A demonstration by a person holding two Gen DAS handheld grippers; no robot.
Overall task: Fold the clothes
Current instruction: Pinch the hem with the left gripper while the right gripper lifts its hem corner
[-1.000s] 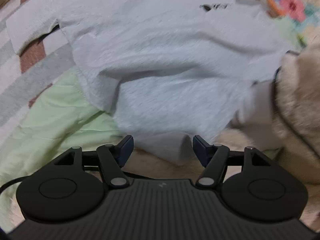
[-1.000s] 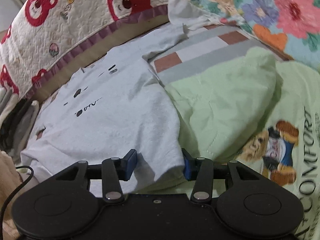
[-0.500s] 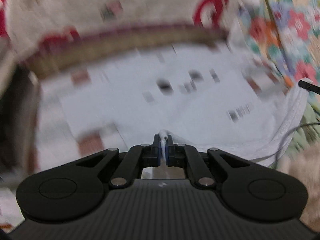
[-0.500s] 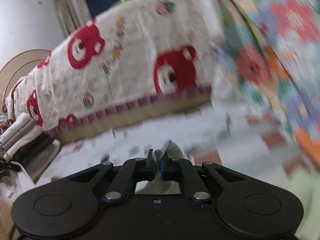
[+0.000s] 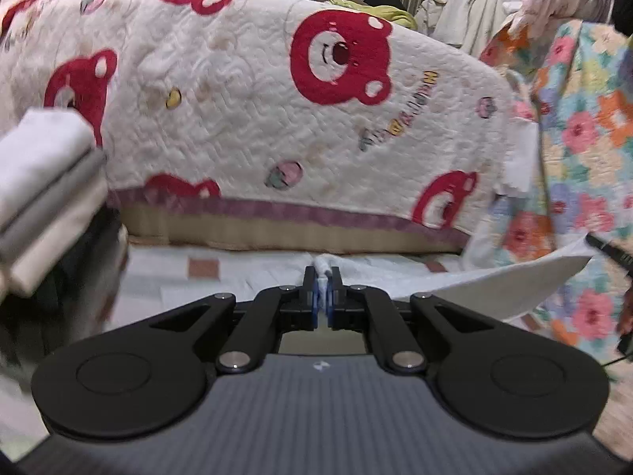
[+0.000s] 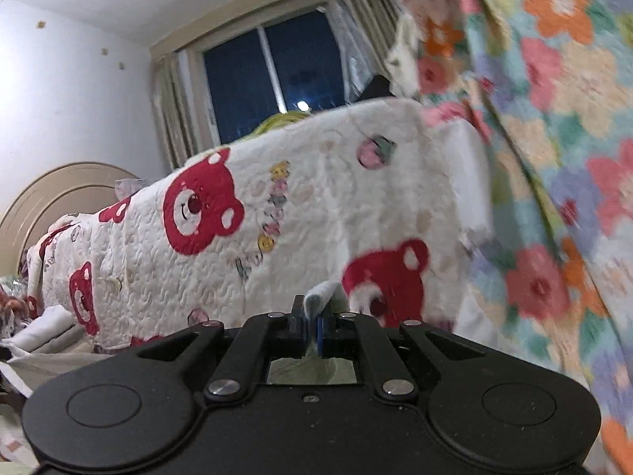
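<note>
The left claw (image 5: 323, 296) is pressed together on a fold of the white garment (image 5: 506, 281), a bunched tip of cloth being pinched between its blue pads. From that pinch, a raised edge of the garment is stretched to the right, in front of the bear quilt (image 5: 253, 118). The right claw (image 6: 313, 322) is likewise clamped on a corner of the same pale cloth, which is seen poking up above its pads, again before the bear quilt. Folded white cloths (image 5: 43, 182) are stacked to the left of the quilt.
</note>
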